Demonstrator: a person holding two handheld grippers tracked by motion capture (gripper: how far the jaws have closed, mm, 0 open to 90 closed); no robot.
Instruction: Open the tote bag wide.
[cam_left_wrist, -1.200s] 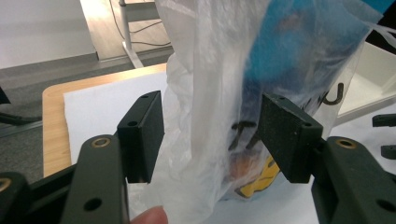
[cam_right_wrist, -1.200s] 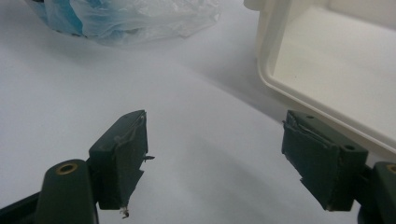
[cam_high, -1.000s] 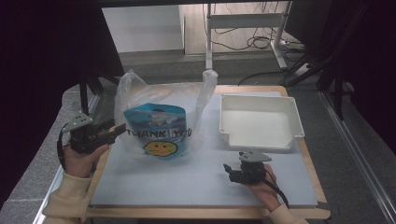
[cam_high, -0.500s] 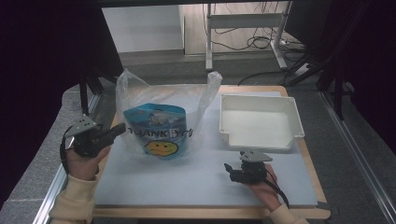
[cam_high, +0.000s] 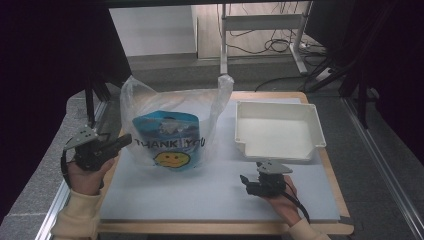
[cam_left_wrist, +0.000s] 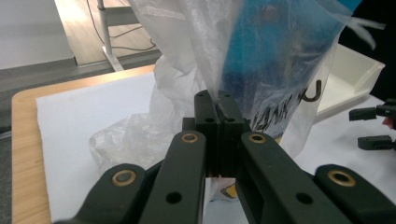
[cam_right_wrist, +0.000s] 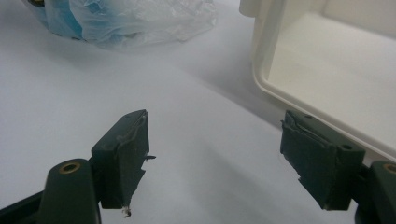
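At nine o'clock on the table (cam_high: 150, 200), the left gripper (cam_left_wrist: 217, 116) has just closed its jaws, clamped on the clear film of the plastic bag (cam_high: 170, 125), which stands at the centre-left with a blue packet (cam_high: 167, 137) inside. The right gripper (cam_high: 246, 181) rests at five o'clock, jaws apart and empty, near the white tray (cam_high: 277, 150). To open the bag well, I'd pull the pinched film gently so it doesn't tear.
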